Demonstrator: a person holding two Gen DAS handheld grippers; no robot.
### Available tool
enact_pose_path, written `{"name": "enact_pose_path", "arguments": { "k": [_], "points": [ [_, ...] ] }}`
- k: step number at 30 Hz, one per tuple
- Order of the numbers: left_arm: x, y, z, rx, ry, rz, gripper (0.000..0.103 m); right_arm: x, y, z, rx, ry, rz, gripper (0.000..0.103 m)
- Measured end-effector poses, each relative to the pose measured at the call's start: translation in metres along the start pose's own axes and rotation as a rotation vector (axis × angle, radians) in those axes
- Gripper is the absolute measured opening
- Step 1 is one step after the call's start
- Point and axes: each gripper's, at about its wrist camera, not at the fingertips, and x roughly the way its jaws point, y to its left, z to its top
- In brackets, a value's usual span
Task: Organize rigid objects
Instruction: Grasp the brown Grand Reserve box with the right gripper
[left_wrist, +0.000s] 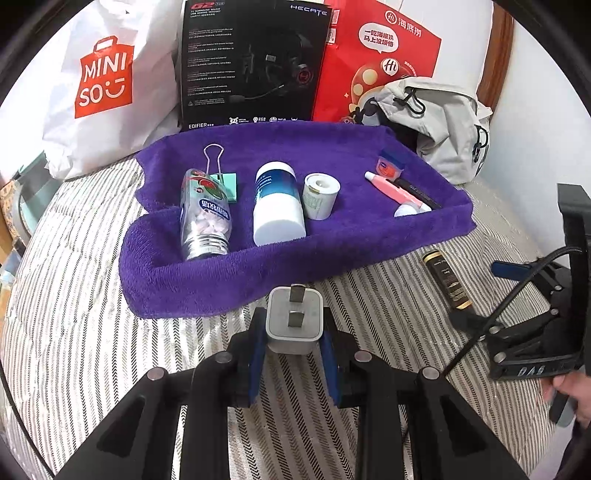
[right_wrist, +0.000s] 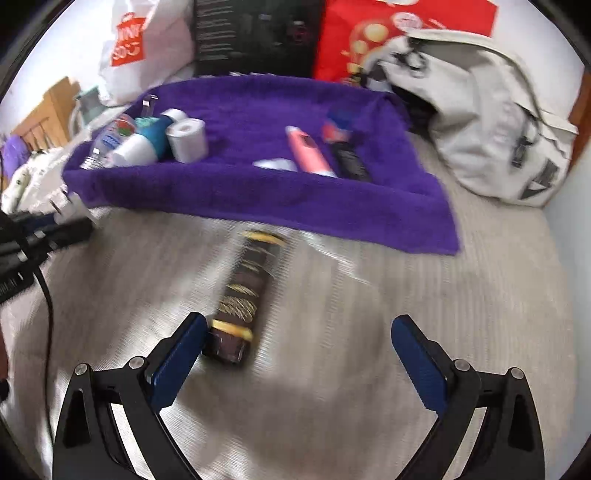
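While the bed (left_wrist: 92, 295) with its striped cover carries everything, the sorting place is the purple towel (left_wrist: 258, 273) spread across its far half, in front of a white shopping bag (left_wrist: 103, 85), a black headset box (left_wrist: 255, 62), a red bag (left_wrist: 373, 62) and a grey backpack (left_wrist: 443, 125).

On the towel's left part lie a clear candy bottle (left_wrist: 205, 218) with a binder clip (left_wrist: 218, 173) behind it, a blue-and-white bottle (left_wrist: 277, 206) beside it, and a small white cup-shaped container (left_wrist: 320, 195) touching that bottle. Well apart, on the right part, a pink tube (left_wrist: 395, 192), a dark pen-like stick (left_wrist: 417, 192) and a small blue-capped jar (left_wrist: 393, 164) lie close together.

Two things are not yet on the towel. The left gripper (left_wrist: 293, 332) is pinching a white charger plug (left_wrist: 293, 317) between its blue pads, prongs up, held just short of the towel's near edge. The step in hand looks like carrying it onto the towel; the next move calls for going forward over the raised hem and setting it down in a free patch, probably the bare middle, without nudging the bottles.

A dark tube with gold bands (right_wrist: 240, 299) lies on the bed, near the towel's front edge. The right gripper (right_wrist: 295, 354) is spread wide, empty, with its left pad (right_wrist: 177, 358) just beside the tube's near end; the view is blurred, so contact cannot be told. It would need to shift left to straddle the tube before closing.
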Motion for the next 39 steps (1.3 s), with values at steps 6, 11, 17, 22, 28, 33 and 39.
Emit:
{"name": "enact_pose_path", "arguments": {
  "k": [6, 11, 17, 22, 28, 33, 39],
  "points": [
    [0.002, 0.001, -0.002, -0.009, 0.01, -0.012, 0.026, 0.006, -0.017, 0.001, 0.002, -0.008, 0.067, 0.095],
    [0.005, 0.004, 0.001, -0.012, 0.019, -0.003, 0.026, 0.008, -0.002, 0.01, -0.064, -0.072, 0.152, 0.059],
    [0.005, 0.007, 0.003, -0.021, 0.019, -0.002, 0.026, 0.001, 0.014, 0.011, -0.137, -0.076, 0.205, 0.023],
    [0.004, 0.008, 0.002, -0.022, 0.019, -0.007, 0.026, -0.003, 0.007, 0.009, -0.112, -0.046, 0.235, 0.023],
    [-0.007, 0.01, 0.004, -0.04, -0.006, -0.03, 0.026, -0.012, 0.0, 0.007, -0.107, -0.04, 0.256, 0.023],
    [-0.011, 0.008, 0.004, -0.04, -0.009, -0.037, 0.026, -0.02, -0.003, 0.006, -0.097, -0.048, 0.268, 0.023],
    [-0.021, 0.007, 0.008, -0.042, -0.025, -0.039, 0.026, -0.029, -0.002, 0.01, -0.094, -0.063, 0.283, 0.023]
  ]
}}
